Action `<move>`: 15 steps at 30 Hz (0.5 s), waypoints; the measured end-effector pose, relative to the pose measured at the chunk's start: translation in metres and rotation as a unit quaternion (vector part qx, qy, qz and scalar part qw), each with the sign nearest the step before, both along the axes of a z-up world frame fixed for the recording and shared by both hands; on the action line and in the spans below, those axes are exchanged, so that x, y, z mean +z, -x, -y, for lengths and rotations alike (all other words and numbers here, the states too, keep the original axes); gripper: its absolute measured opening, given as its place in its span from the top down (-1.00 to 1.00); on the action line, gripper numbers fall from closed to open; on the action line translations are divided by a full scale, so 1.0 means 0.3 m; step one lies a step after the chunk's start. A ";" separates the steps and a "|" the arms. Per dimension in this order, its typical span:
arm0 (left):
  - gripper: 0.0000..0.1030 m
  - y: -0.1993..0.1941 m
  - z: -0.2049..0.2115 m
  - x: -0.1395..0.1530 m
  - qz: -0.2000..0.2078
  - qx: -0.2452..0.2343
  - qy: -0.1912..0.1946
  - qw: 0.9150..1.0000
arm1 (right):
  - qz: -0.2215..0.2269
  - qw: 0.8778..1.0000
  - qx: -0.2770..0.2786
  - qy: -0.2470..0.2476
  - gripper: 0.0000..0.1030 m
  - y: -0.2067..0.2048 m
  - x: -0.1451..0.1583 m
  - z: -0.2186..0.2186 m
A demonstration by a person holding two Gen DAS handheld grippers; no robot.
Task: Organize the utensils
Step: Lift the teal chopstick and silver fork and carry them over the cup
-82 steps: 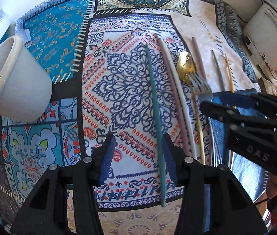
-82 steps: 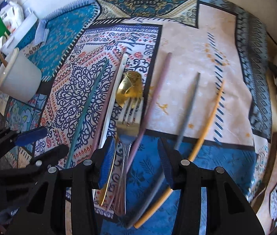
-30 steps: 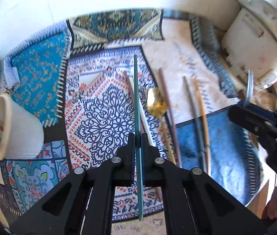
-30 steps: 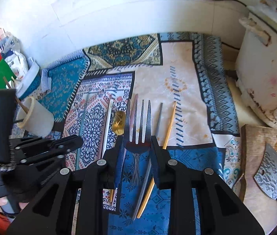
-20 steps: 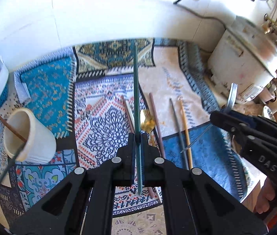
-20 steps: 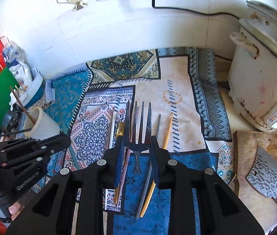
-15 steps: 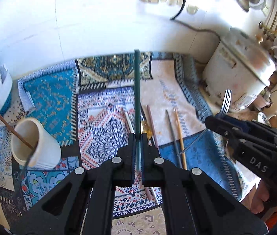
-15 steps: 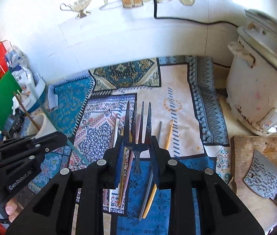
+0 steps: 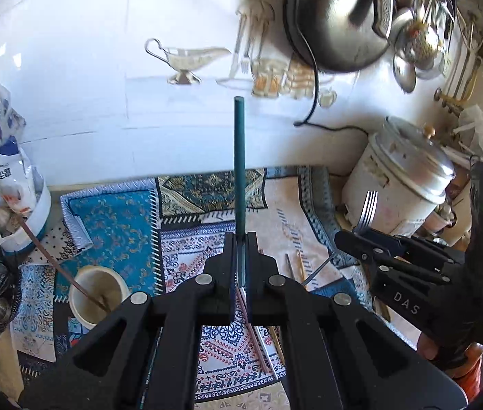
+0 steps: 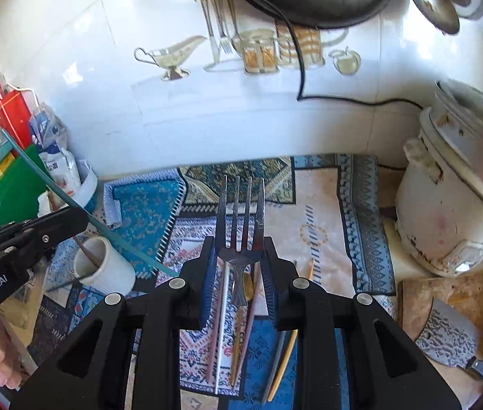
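White tiled wall, printed with a gravy boat, cutlery and jars, backs a counter spread with a patchwork patterned cloth (image 10: 323, 205).

Left gripper (image 9: 241, 239) has its jaws pressed together on a green chopstick (image 9: 239, 157), which stands straight up toward 12 o'clock in the left wrist view, clear of the cloth. From the right wrist camera, that same gripper sits at 9 o'clock with "GenRobot.AI" printed on its side, fingers of the person's hand showing beneath it.

Right gripper (image 10: 238, 256) is closed partway on the neck of a metal fork (image 10: 241, 215), tines pointing up toward 12 o'clock, lifted off the cloth. In the left wrist view its body at 3 o'clock reads "DAS".

Below the fork, toward 6 o'clock, a white chopstick (image 10: 222, 328), a pinkish chopstick (image 10: 214, 321), a gold spoon (image 10: 238, 335), a grey chopstick (image 10: 275, 355) and a yellow chopstick (image 10: 287, 352) lie roughly side by side on the cloth.

At 8 o'clock a white cup (image 10: 104, 266) stands on the cloth with a brown stick leaning in it. Farther out at 9 o'clock are a red carton and a green box; at 3 o'clock a white rice cooker (image 10: 456, 205); at 4 o'clock a cleaver (image 10: 450, 341) on a wooden board.
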State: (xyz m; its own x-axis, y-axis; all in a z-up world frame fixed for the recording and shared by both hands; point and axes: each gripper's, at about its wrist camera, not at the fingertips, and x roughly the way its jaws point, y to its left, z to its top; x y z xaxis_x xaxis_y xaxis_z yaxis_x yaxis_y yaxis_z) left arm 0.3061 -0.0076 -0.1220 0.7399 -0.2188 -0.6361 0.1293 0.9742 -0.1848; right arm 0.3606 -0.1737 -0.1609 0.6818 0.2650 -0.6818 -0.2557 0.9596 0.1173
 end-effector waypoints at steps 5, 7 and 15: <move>0.96 0.033 -0.099 0.067 0.024 0.023 0.011 0.999 | 0.022 1.000 0.020 -0.003 0.55 -0.003 0.065 -0.080; 0.96 0.043 -0.138 0.090 0.033 0.032 0.011 0.999 | 0.030 0.999 0.030 -0.004 0.55 0.001 0.087 -0.118; 0.96 0.078 -0.330 0.143 0.053 0.080 0.020 0.995 | 0.046 0.995 0.082 -0.010 0.55 0.010 0.142 -0.315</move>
